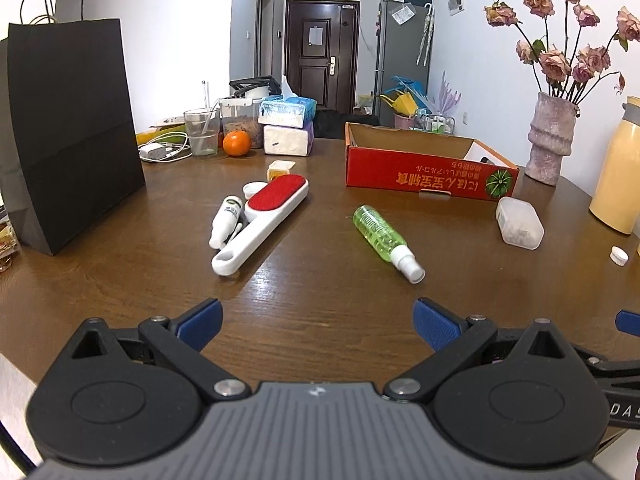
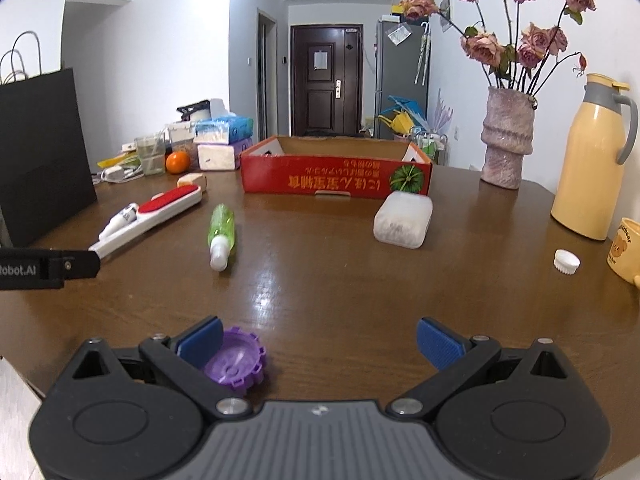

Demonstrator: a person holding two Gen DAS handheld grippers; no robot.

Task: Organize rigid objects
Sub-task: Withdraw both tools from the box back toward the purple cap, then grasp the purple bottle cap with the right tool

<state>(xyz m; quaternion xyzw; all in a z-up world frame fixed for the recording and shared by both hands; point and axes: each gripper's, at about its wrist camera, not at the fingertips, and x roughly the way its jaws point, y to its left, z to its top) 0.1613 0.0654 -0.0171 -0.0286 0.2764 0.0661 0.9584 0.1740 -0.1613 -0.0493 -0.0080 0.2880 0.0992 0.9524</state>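
Note:
A green spray bottle [image 1: 383, 237] [image 2: 221, 232] lies on the brown table [image 1: 320, 312], ahead of my open left gripper [image 1: 318, 322]. Left of it lie a red-and-white lint brush [image 1: 264, 220] [image 2: 154, 216] and a small white bottle [image 1: 226, 220] [image 2: 120, 220]. A frosted plastic case [image 1: 519, 222] [image 2: 403, 219] rests in front of the red cardboard box [image 1: 428, 176] [image 2: 336, 178]. My right gripper [image 2: 320, 342] stands open; a purple gear-shaped lid [image 2: 236, 362] sits just inside its left fingertip. A white cap [image 2: 567, 263] [image 1: 619, 256] lies at the right.
A black paper bag [image 1: 68, 128] stands at the left. Tissue packs [image 1: 286, 128], a glass [image 1: 202, 132], an orange [image 1: 237, 143] and a charger crowd the far left. A vase of dried roses [image 2: 506, 136], a yellow thermos [image 2: 592, 160] and a mug [image 2: 626, 250] stand at the right.

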